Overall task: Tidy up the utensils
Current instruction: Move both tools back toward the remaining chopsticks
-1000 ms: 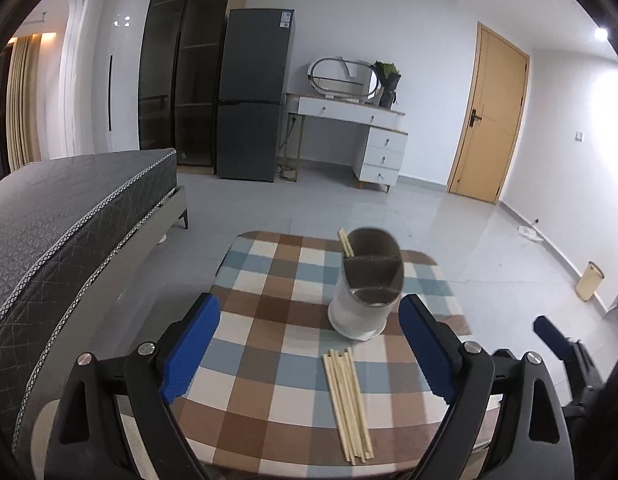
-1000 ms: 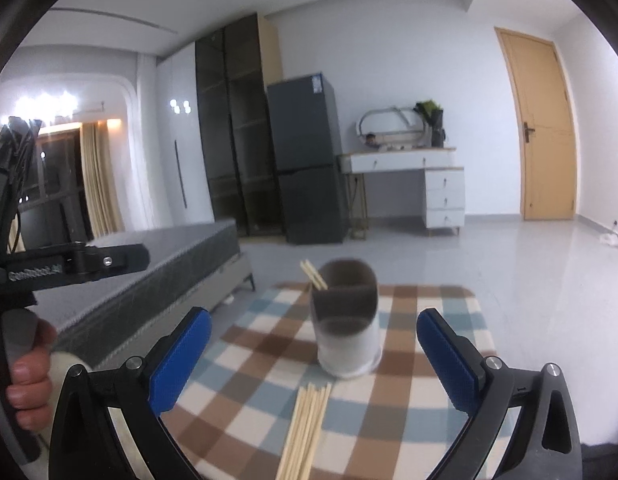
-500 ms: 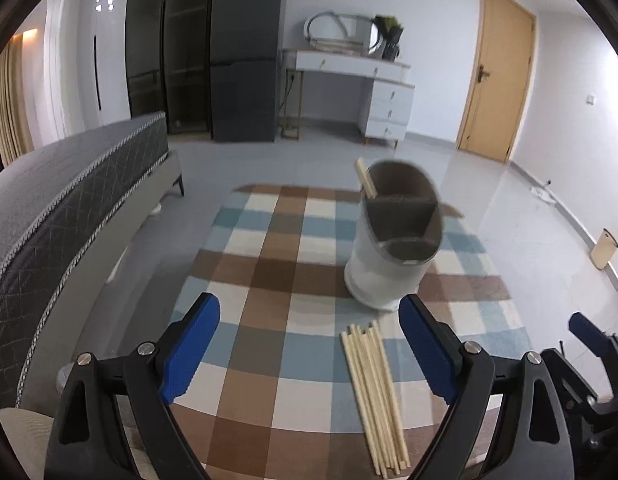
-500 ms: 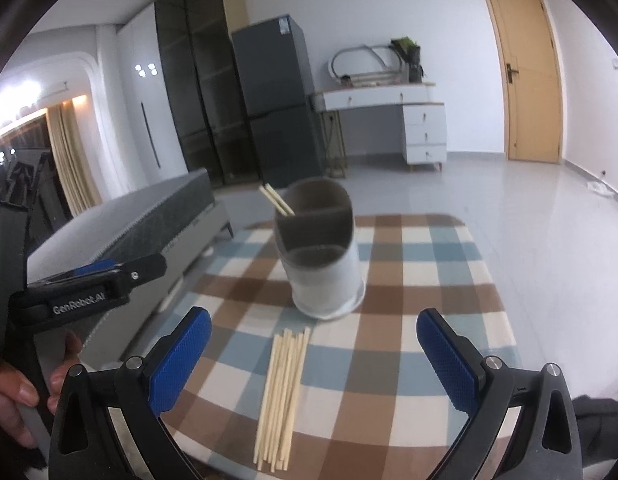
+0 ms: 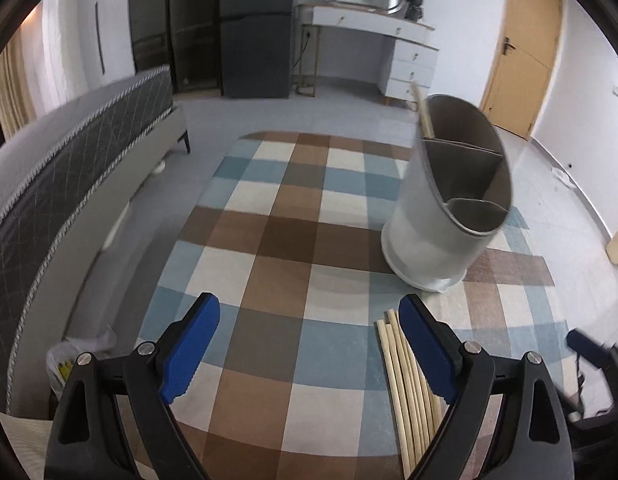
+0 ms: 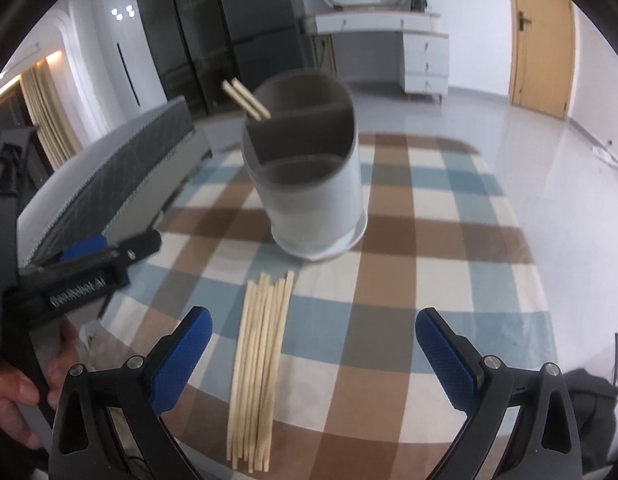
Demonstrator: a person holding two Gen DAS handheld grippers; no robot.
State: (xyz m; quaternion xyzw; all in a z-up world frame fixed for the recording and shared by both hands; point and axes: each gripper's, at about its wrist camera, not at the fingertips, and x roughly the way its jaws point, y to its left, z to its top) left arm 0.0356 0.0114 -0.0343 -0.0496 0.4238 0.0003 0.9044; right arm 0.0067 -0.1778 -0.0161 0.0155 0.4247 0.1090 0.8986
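Note:
A white utensil holder [image 5: 441, 220] [image 6: 313, 196] with grey divided compartments stands on the checked tablecloth [image 5: 293, 240] [image 6: 429, 240]. Two chopsticks [image 6: 245, 100] stick out of its rear compartment. A bundle of several loose chopsticks [image 6: 261, 360] [image 5: 409, 384] lies on the cloth in front of the holder. My left gripper [image 5: 309, 344] is open and empty above the cloth, left of the bundle; it also shows in the right wrist view [image 6: 89, 256]. My right gripper [image 6: 313, 356] is open and empty, with the bundle between its fingers, nearer the left one.
A grey bed [image 5: 69, 168] runs along the table's left side. A dark fridge [image 5: 253, 24], a white dresser [image 5: 389, 48] and a wooden door [image 5: 517, 52] stand at the far wall. The table's near edge lies just under both grippers.
Both grippers have tilted down and moved closer to the table. The holder and the loose chopsticks now look larger. Both stayed open.

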